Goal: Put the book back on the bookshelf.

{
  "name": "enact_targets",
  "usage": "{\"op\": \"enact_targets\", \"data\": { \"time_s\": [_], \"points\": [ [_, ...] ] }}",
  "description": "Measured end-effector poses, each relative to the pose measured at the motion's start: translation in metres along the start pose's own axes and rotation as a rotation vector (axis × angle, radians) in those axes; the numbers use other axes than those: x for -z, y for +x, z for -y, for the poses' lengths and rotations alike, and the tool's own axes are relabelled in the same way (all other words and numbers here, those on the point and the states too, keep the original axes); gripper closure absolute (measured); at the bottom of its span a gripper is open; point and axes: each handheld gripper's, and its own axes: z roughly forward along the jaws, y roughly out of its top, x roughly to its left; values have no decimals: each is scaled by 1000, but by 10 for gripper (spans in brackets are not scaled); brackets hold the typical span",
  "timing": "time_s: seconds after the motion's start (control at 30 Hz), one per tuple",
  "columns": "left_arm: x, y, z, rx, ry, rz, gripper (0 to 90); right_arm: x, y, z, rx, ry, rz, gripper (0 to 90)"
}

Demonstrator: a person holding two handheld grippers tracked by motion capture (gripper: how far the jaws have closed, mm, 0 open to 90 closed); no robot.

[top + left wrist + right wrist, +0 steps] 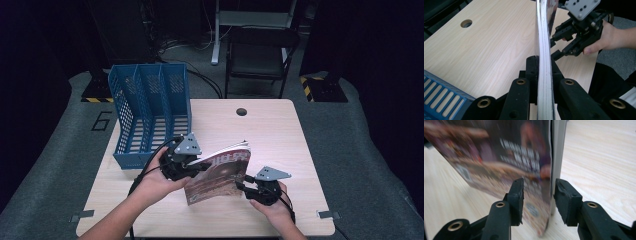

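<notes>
Blue file rack (150,112) at ten o'clock on the tabletop (280,135), left gripper (186,161) fingers clamped on the magazine (222,172) held upright mid-tabletop, right gripper (250,187) fingers parted around its edge at four o'clock, not pressing

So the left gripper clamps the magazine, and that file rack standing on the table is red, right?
Not quite: the file rack is blue, as the high view shows. The rest holds: the left gripper is clamped on the magazine, and the rack stands on the table.
</notes>
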Motion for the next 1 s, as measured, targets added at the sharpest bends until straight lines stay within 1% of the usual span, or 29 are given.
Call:
{"op": "enact_targets", "data": {
  "time_s": [0.03,0.07,0.1,0.13,0.17,0.2,0.27,0.3,0.33,0.37,0.4,0.47,0.5,0.53,0.57,0.6,0.63,0.67,0.7,0.73,0.77,0.87,0.9,1.0],
  "points": [
    [0,0,0,3,-3,1,838,-3,0,2,1,18,4,586],
    [1,1,1,0,-3,2,838,-3,0,2,1,18,4,586],
    [2,2,1,4,3,5,838,-5,-1,4,9,36,1,586],
    [2,3,2,2,2,6,838,-11,0,6,18,68,10,585],
    [2,2,2,7,-4,-3,838,-11,0,6,29,75,4,586],
    [2,3,3,9,-8,-5,838,-12,1,5,34,71,1,585],
    [4,4,4,7,-1,0,838,-12,2,4,28,70,-3,585],
    [4,4,4,4,-7,-11,838,-11,3,4,41,67,-2,585],
    [4,4,5,13,-16,-18,838,-10,5,3,32,62,1,585],
    [6,5,4,0,-3,-14,839,-8,4,2,34,45,-3,582],
    [6,5,4,0,-3,-14,839,-8,4,2,34,45,-3,582],
    [8,6,2,5,-6,-20,839,-6,3,2,28,25,-12,574],
    [9,7,1,-2,2,-21,839,-6,3,2,28,25,-12,574],
    [9,7,1,-1,2,-25,839,-4,3,1,11,15,-9,560],
    [10,7,0,-2,7,-22,839,-4,3,1,11,15,-9,560],
    [12,8,-1,2,8,-28,839,-2,2,0,-9,-2,-14,558],
    [12,8,-1,2,8,-28,839,-2,1,0,-16,-9,-13,558],
    [12,8,-1,4,5,-28,839,-1,1,0,-25,-11,-12,558],
    [14,9,-2,5,8,-26,839,-1,0,0,-22,-15,-14,558],
    [13,9,-3,6,2,-39,839,-1,-1,0,-19,-14,-11,557],
    [14,10,-3,7,3,-40,839,0,-1,0,-34,-9,-9,557],
    [15,11,-4,3,16,-37,839,-1,-1,0,-32,-15,-4,557],
    [16,11,-5,12,7,-46,839,-1,-1,0,-40,-21,-1,557],
    [19,12,-7,10,11,-35,839,-1,-1,0,-35,-20,-3,557]
  ]
}}
